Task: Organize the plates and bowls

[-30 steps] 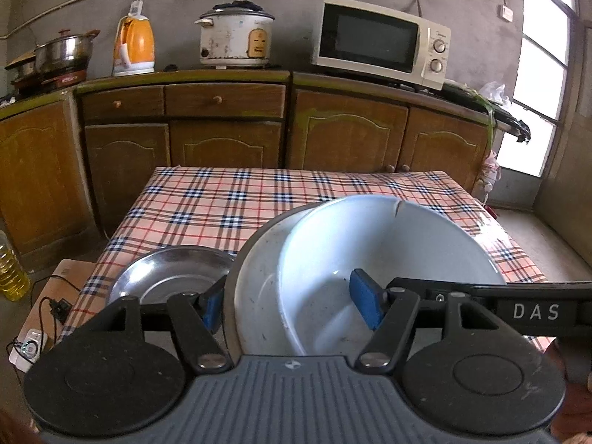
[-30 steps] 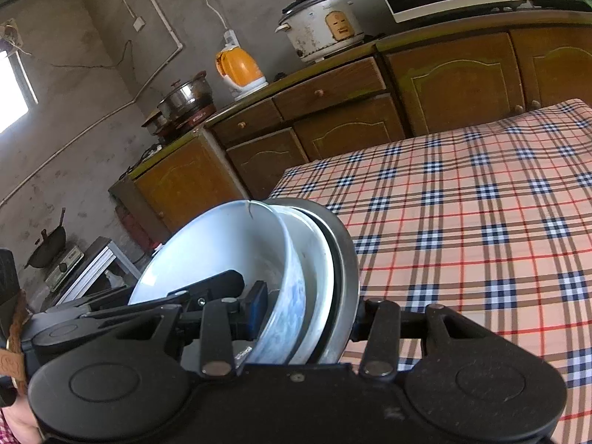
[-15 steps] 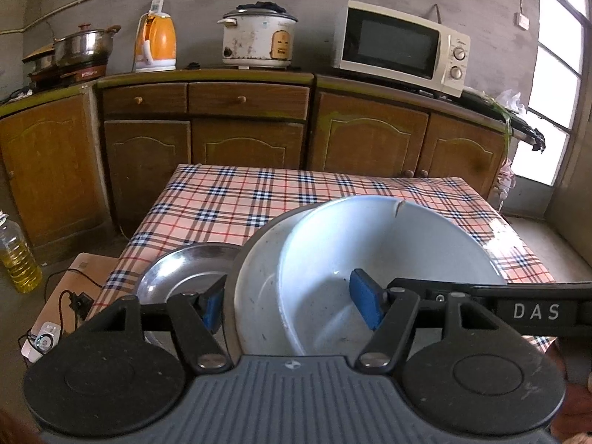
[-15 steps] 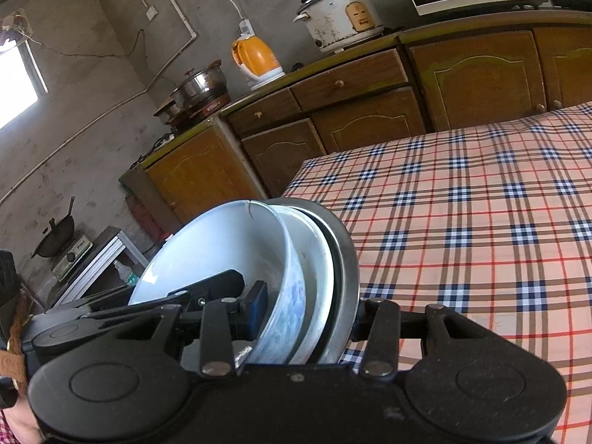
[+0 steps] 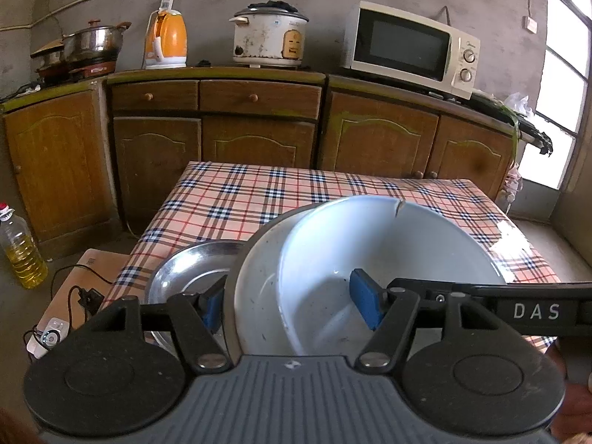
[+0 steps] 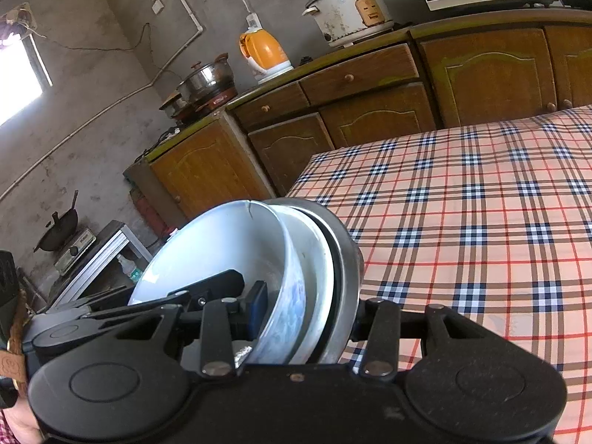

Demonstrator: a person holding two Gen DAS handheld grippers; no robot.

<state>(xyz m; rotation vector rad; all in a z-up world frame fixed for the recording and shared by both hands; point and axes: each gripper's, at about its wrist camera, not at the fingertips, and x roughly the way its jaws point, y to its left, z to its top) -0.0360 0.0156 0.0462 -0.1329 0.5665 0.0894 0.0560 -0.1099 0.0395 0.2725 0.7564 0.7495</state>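
Both grippers clamp one nested stack held tilted on edge above the near end of the plaid table [image 5: 259, 199]. Stack order – cracked white bowl [image 5: 388, 259] innermost, a white dish [image 5: 259, 296] behind it, a steel plate [image 6: 347, 259] outermost. Left gripper [image 5: 292, 305]: partly open, blue pads pressing the stack's rims. Right gripper [image 6: 307, 307]: narrower, pinching the same rims. Another steel plate [image 5: 188, 270] lies flat on the table just left of the stack – apart from it.

Gripping nested white bowls [image 5: 370, 259] at lower centre with the left gripper [image 5: 292, 307], above the checked worktop [image 5: 259, 199].
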